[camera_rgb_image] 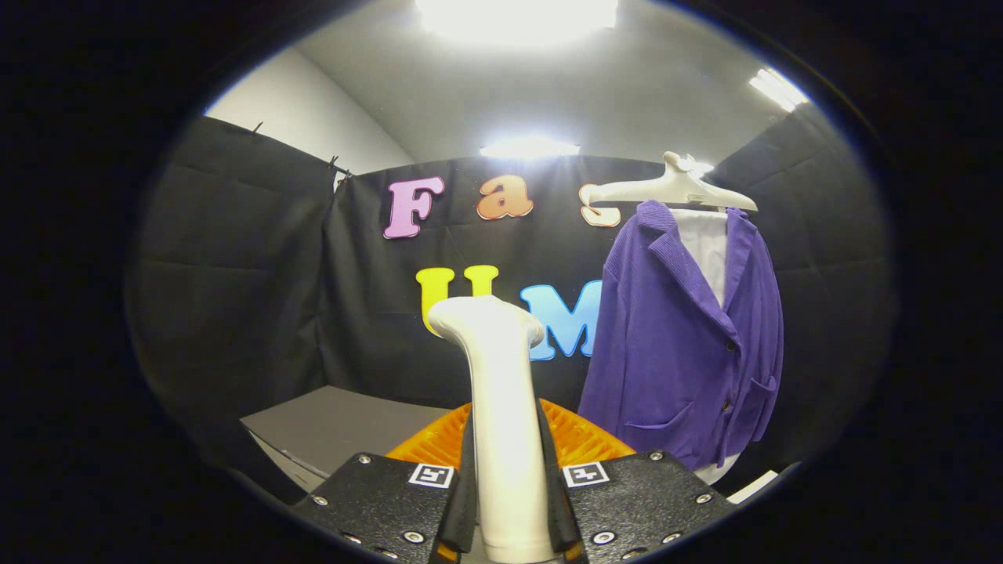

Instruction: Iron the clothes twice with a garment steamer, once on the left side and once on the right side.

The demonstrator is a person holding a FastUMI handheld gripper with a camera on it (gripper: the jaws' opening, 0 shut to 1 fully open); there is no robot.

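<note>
My gripper (508, 501) is shut on the white handle of the garment steamer (500, 392), which stands upright between the fingers, its head at the top bending left. Beyond the fingers and to the right hangs a purple jacket (689, 345) over a white shirt (705, 251) on a pale hanger (674, 188). The jacket is buttoned, with two front pockets. The steamer head is well short of the jacket, left of its left side.
An orange ribbed surface (584, 439) lies just behind the fingers. A grey tabletop (337, 423) extends to the left of it. Black cloth walls close the booth behind and on both sides.
</note>
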